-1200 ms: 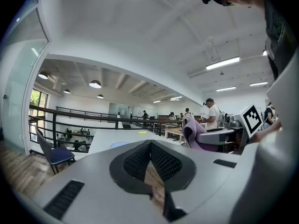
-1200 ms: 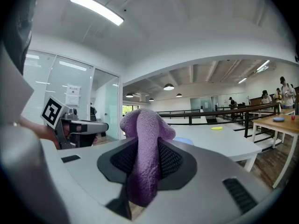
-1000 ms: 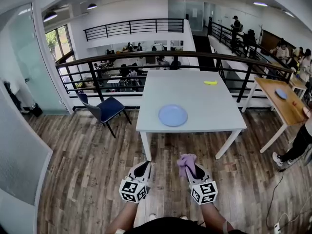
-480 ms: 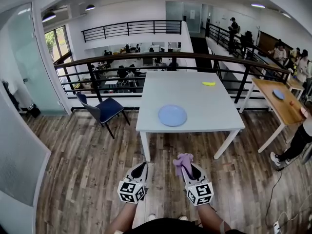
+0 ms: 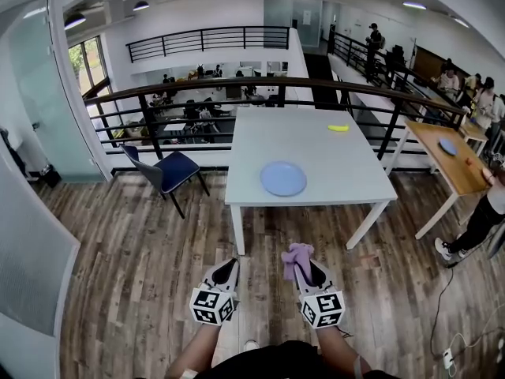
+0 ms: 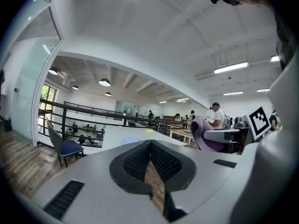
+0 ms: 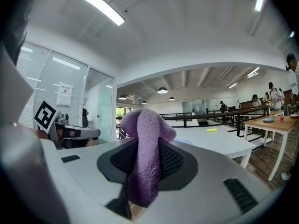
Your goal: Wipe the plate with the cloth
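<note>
A round blue plate point(image 5: 283, 178) lies near the front edge of a white table point(image 5: 316, 144), some way ahead of me over the wooden floor. Both grippers hang low in front of my body, well short of the table. My right gripper point(image 5: 306, 265) is shut on a purple cloth point(image 5: 296, 257), which bulges up between its pads point(image 7: 145, 157). My left gripper point(image 5: 229, 265) is shut with nothing in it; its pads point(image 6: 140, 160) meet at the tip. The plate point(image 6: 131, 140) shows small and far beyond the left jaws.
A yellow object point(image 5: 339, 128) lies at the table's far right. A blue chair point(image 5: 172, 172) stands left of the table and a black railing point(image 5: 260, 85) runs behind it. At the right are a wooden table point(image 5: 454, 160), a person point(image 5: 485, 219) and floor cables point(image 5: 450, 354).
The head view has shifted a little: the table and plate sit slightly higher and further right. Both grippers stay low and shut, the cloth still in the right one.
</note>
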{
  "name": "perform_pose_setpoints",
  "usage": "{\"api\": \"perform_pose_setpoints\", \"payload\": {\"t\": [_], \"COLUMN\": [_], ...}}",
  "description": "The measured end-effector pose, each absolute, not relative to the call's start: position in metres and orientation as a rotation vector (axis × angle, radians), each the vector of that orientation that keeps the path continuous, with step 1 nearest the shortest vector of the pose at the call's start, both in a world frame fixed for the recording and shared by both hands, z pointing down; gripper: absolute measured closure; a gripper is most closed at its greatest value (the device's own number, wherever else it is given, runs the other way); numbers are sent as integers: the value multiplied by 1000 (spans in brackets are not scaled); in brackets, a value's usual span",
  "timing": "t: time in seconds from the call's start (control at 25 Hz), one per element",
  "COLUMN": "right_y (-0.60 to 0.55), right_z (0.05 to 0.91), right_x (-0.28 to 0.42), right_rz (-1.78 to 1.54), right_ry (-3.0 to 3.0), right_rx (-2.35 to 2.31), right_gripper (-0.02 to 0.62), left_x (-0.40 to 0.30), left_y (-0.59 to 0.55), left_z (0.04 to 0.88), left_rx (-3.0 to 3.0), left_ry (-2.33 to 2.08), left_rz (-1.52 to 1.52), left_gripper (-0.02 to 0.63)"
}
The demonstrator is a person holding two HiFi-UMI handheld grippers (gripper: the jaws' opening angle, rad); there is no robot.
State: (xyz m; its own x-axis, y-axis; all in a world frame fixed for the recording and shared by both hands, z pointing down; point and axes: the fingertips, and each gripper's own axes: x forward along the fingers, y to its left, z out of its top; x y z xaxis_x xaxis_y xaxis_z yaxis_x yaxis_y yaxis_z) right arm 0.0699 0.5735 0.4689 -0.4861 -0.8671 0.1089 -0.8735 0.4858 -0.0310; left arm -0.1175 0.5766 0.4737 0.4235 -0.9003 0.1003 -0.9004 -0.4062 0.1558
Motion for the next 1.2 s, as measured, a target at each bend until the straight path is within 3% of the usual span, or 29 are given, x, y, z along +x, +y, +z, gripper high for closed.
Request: {"api": "perform_pose_setpoints", "payload": {"t": [0.4,1.2], "right_y": [547,389], "right_z": [481,481], "right_x": [77,121], "right_rz": [181,206], "right_ry": [-2619,-2697], "right_rx": [1561,1393], "right_gripper": [477,477], "left_x": [-106,-38], "left_y": [545,395], "left_z": [488,475], "left_rx": [2467,2485], "left_ry": [-1537,-1544], "left_rz": [16,67], "left_gripper": [594,594]}}
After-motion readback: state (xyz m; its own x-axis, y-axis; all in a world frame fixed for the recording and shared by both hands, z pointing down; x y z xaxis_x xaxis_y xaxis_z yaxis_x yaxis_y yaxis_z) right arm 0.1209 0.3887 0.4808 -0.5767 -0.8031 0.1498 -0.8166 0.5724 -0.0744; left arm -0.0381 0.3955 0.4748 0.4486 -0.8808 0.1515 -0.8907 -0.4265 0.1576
